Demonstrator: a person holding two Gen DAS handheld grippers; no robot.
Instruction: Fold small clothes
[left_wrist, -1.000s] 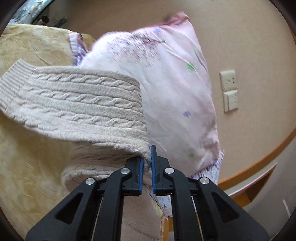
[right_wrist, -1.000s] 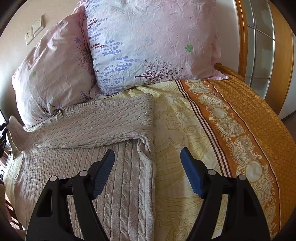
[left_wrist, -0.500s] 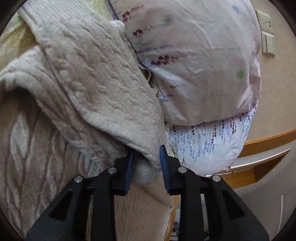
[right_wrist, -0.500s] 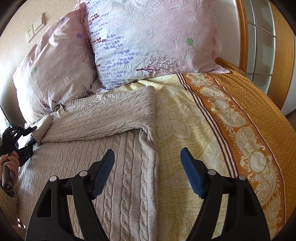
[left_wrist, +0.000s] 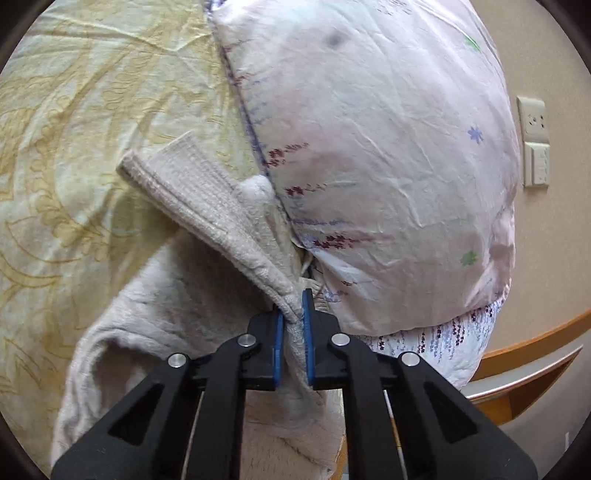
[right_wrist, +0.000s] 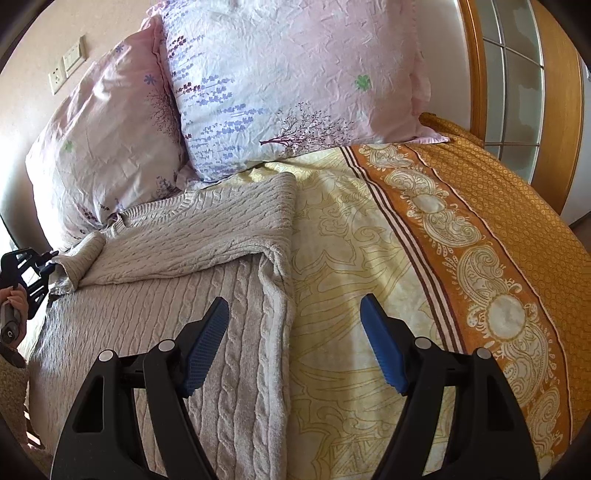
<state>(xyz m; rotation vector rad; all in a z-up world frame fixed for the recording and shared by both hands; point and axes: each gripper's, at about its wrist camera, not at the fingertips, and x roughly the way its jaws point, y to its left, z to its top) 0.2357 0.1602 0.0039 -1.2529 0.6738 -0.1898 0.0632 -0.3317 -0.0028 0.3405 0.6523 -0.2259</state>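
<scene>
The cable-knit sweater (right_wrist: 192, 266) lies flat on the bed (right_wrist: 354, 258), its body running from 6 toward 12 o'clock in the right wrist view, with one sleeve (right_wrist: 207, 229) already laid crosswise over the chest, its long axis running from 3 to 9 o'clock. The ribbed cuff (left_wrist: 184, 188) of that sleeve is what the left tongs (left_wrist: 293, 325) are clamped on, pinching a bunch of knit just beside the pink floral pillow (left_wrist: 388, 166); from those tongs the cuff stretches away toward 10 o'clock. So the left hand is the nearer one and carries the fold. The right tongs (right_wrist: 294, 345) hover spread wide and hold nothing, straddling the sweater's right edge, with the folded sleeve at 11 o'clock from them. The left tongs point toward the head of the bed, low over the sweater's shoulder.
</scene>
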